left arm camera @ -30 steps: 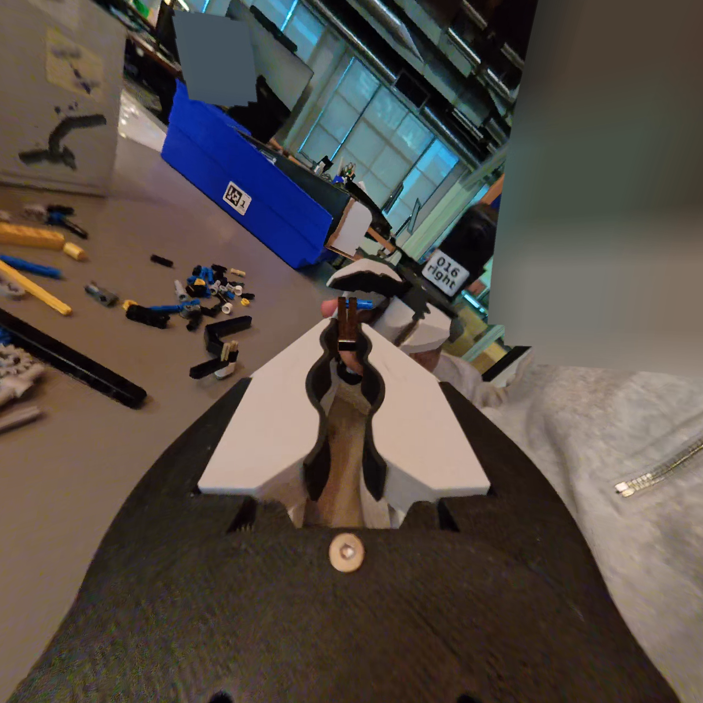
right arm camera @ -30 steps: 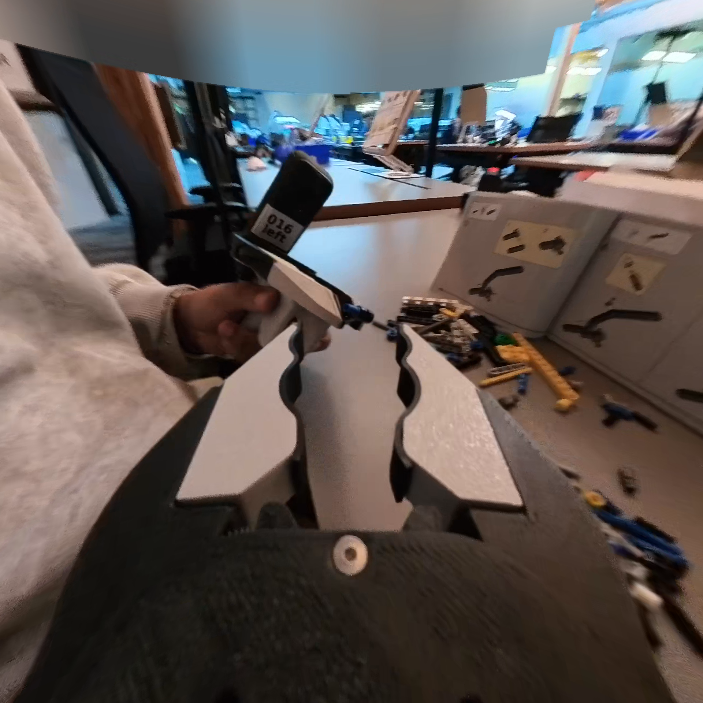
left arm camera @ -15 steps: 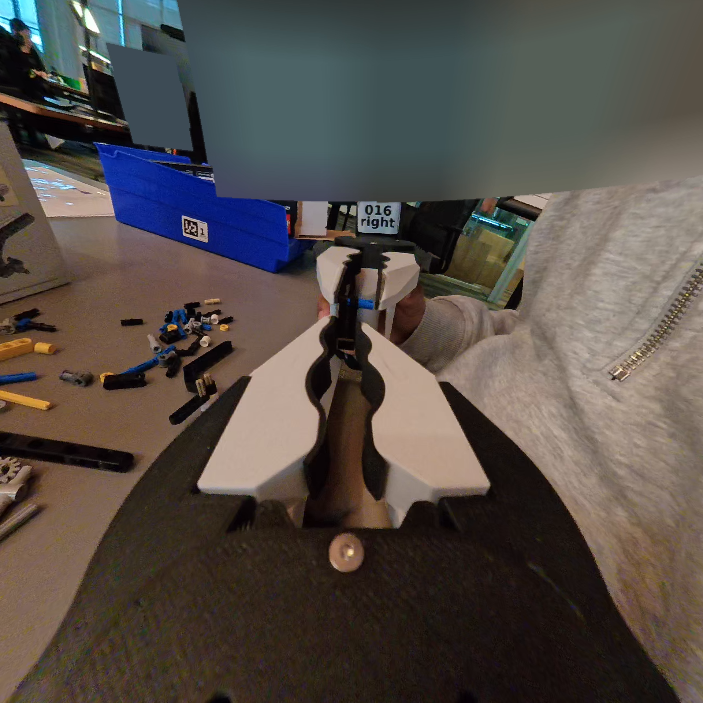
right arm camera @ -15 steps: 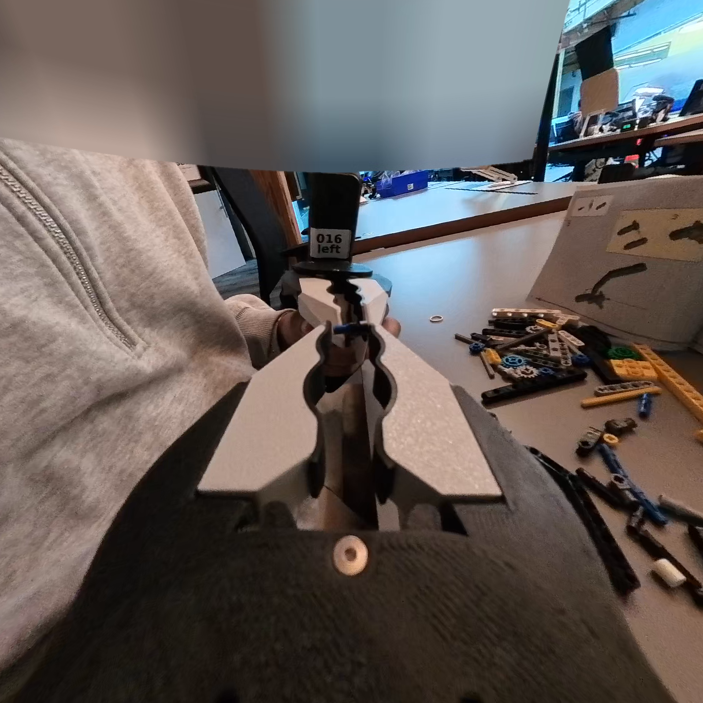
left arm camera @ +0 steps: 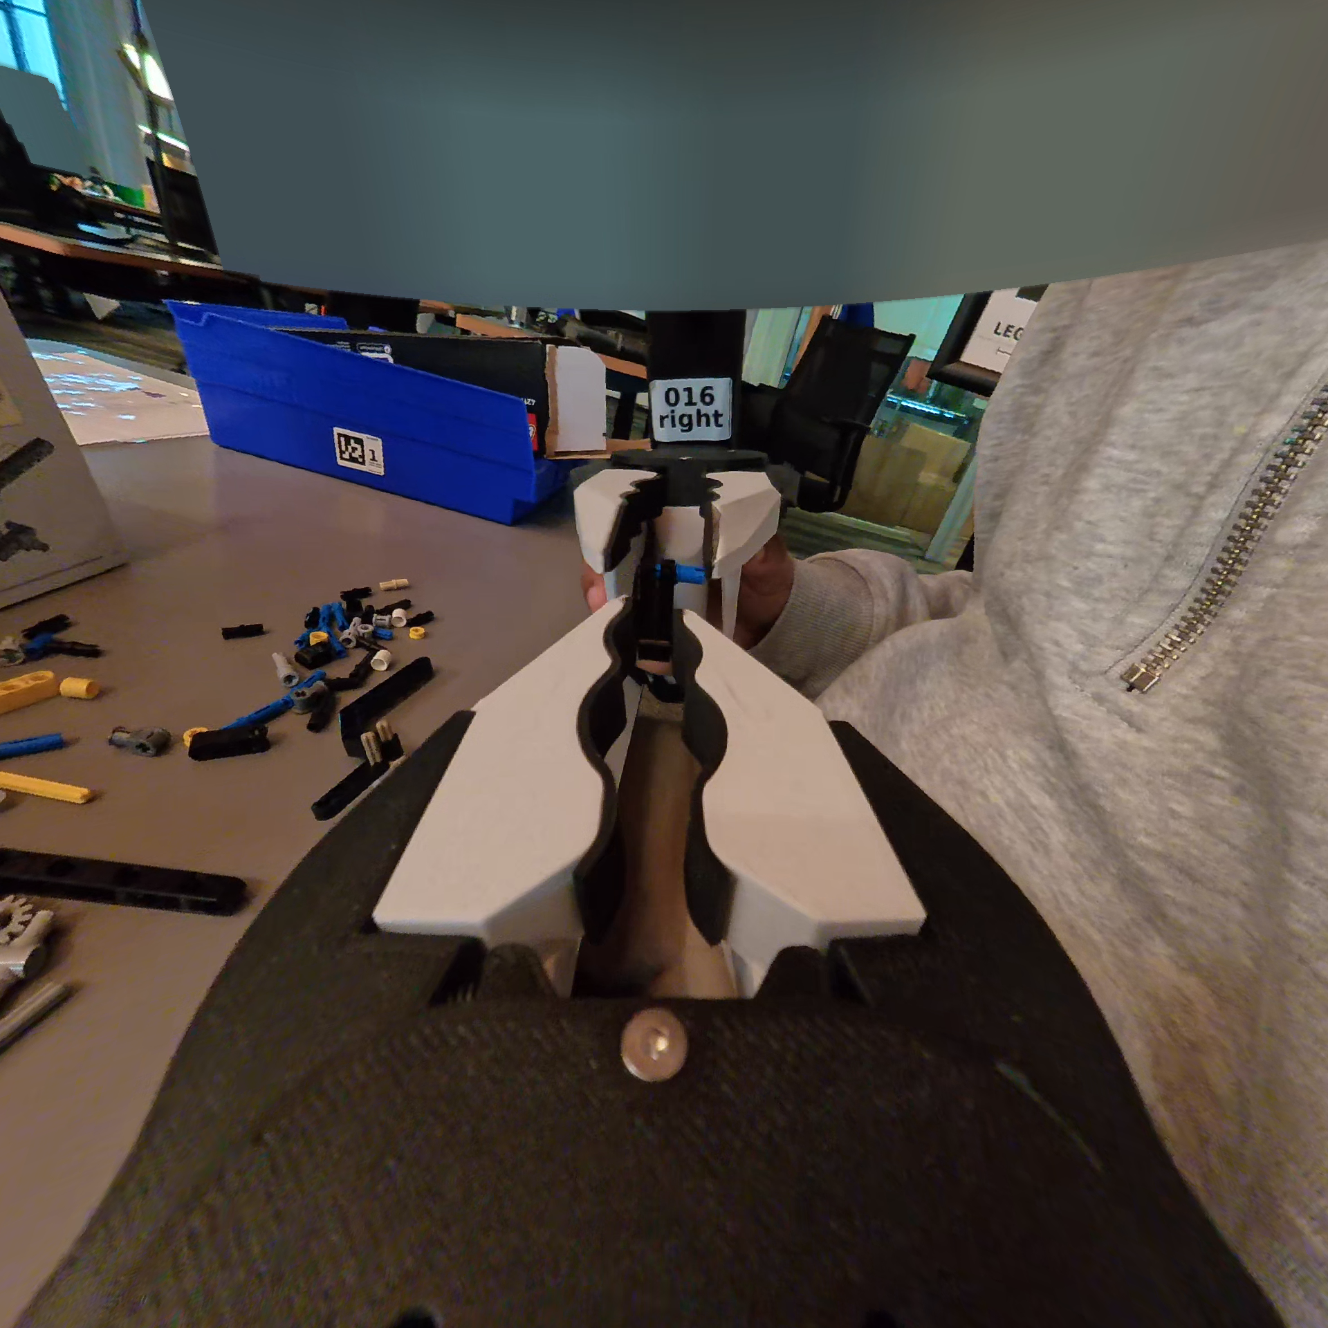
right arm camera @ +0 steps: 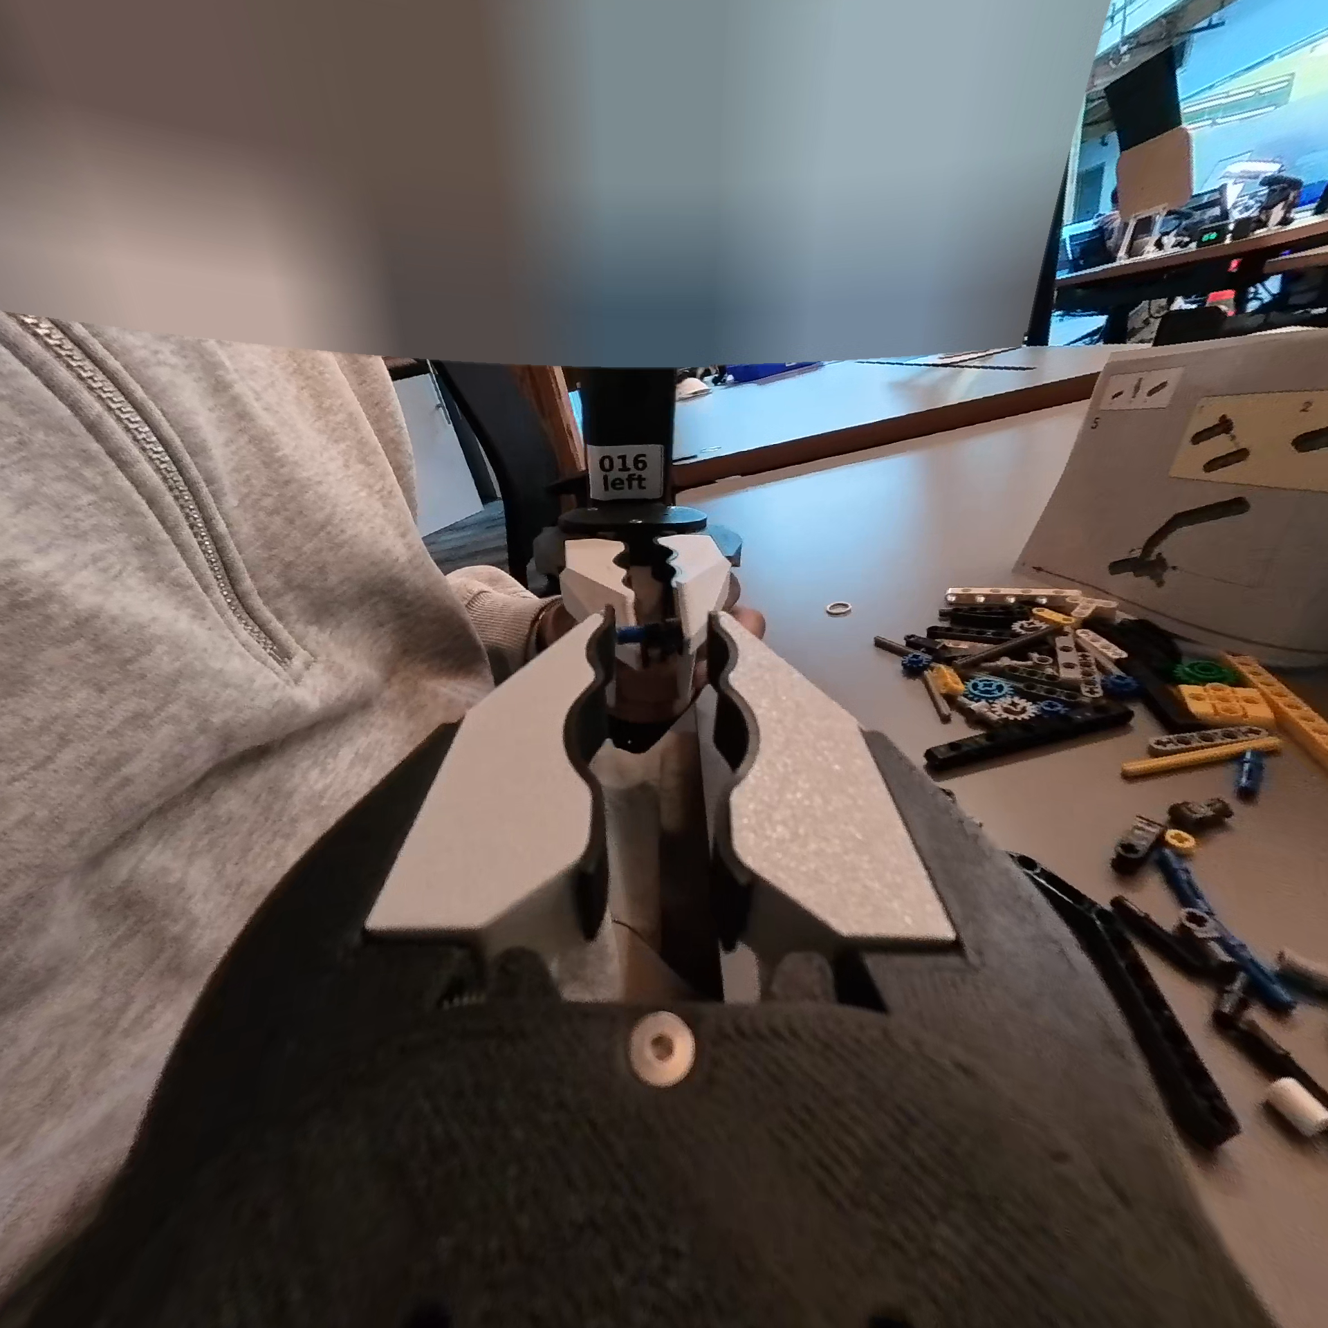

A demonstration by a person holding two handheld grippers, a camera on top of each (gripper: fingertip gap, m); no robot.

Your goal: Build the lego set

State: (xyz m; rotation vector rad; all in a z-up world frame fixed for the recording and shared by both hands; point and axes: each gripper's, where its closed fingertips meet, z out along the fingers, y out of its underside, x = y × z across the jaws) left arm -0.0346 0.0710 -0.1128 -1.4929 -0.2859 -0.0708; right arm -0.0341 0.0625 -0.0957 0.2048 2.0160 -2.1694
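Lego pieces are held in the air between the two claws, which face each other tip to tip in front of a person in a grey zip jacket (left arm camera: 1121,718). The left claw (left arm camera: 655,632) is clenched on a small black piece (left arm camera: 655,611) that stands upright between its tips. A short blue pin (left arm camera: 686,571) sticks out of the top of this piece toward 3 o'clock and reaches the right claw (left arm camera: 675,546), which points back at the camera. In the right wrist view, the right claw (right arm camera: 657,632) has its fingers a little apart, with the blue pin (right arm camera: 636,634) lying between the tips; I cannot tell if the fingers press on it. Beyond it is the left claw (right arm camera: 650,611). Many loose pieces (left arm camera: 345,639) lie on the grey table (left arm camera: 215,546) at 9 o'clock of the left claw, and a blue bin (left arm camera: 359,409) stands behind them at 10 o'clock. An instruction booklet (right arm camera: 1186,503) stands on the table at 2 o'clock of the right claw.
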